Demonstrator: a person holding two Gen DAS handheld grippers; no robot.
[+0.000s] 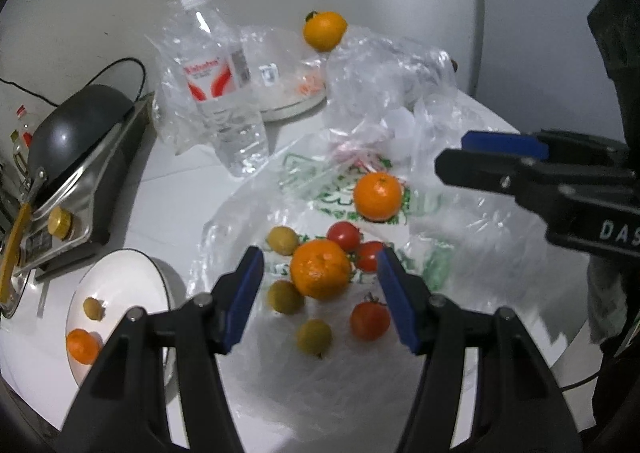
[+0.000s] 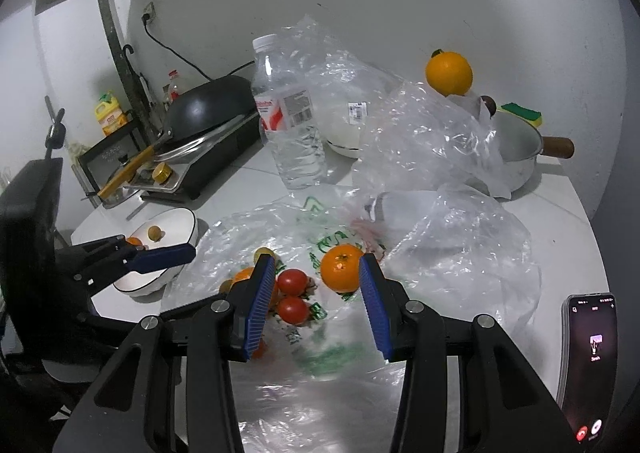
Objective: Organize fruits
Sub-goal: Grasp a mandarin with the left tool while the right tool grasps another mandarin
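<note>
Fruits lie on a flattened plastic bag (image 1: 328, 365) on the white table. My left gripper (image 1: 320, 293) is open with a mandarin (image 1: 320, 268) between its fingers, not gripped. Around it lie red tomatoes (image 1: 343, 235) and small yellow-green fruits (image 1: 282, 239). A second mandarin (image 1: 377, 196) lies farther back; in the right wrist view it (image 2: 341, 267) sits just ahead of my open, empty right gripper (image 2: 318, 307), near two tomatoes (image 2: 292, 281). A white bowl (image 1: 116, 285) at the left holds a mandarin (image 1: 82, 346) and a small fruit (image 1: 93, 308). Another orange (image 1: 324, 30) rests on crumpled plastic at the back.
A water bottle (image 1: 224, 85) stands behind the bag. A stove with a black wok (image 1: 76, 133) is at the left. A saucepan (image 2: 516, 149) with a sponge behind it stands at the back right. A phone (image 2: 588, 365) lies at the right edge. Crumpled clear bags (image 2: 432, 141) cover the back.
</note>
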